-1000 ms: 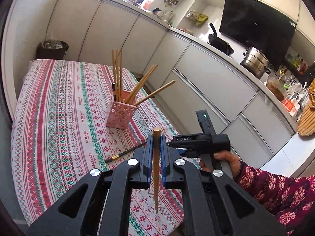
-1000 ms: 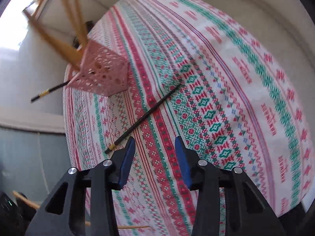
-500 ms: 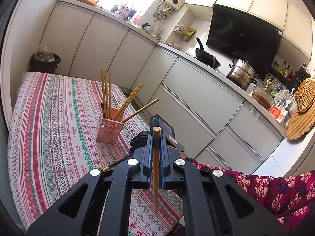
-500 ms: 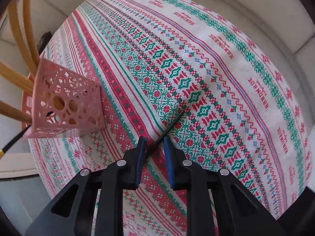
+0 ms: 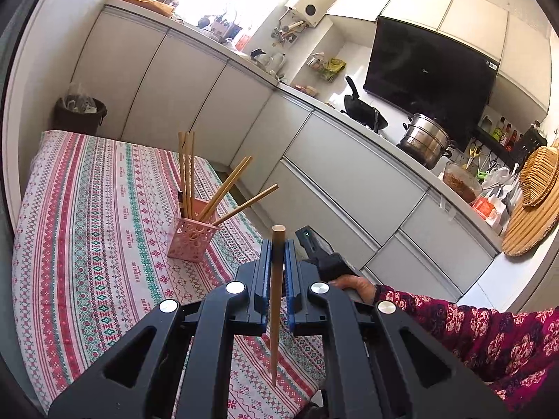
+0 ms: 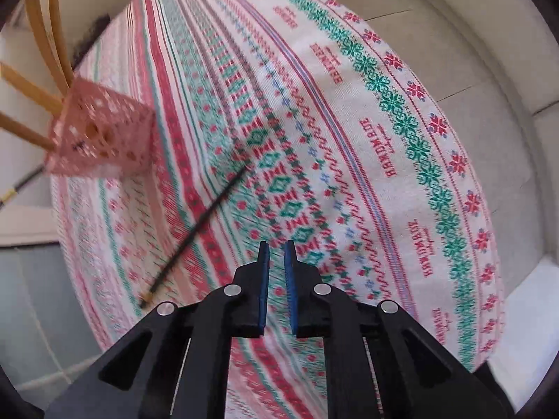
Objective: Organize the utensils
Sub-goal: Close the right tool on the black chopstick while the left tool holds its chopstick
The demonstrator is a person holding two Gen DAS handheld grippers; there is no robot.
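chopstick [image 5: 277,279]: bare wood, matt
holder [image 5: 191,241]: pink plastic, perforated
tablecloth [image 6: 349,146]: woven cloth, patterned, matt
pot [image 5: 424,139]: shiny metal
gripper pads [image 6: 264,293]: blue, matt

Wooden chopstick [image 5: 276,300]: light brown, round blunt end up, upright, pinched at mid-length between the left claw [image 5: 276,255] pads. Black chopstick [image 6: 199,230] with gold-banded end: flat on the striped cloth, slanting, apart from the right claw [image 6: 276,255]. Pink perforated holder [image 5: 190,239]: upright on the bench, several wooden chopsticks [image 5: 187,171] inside, some vertical, some leaning outward.
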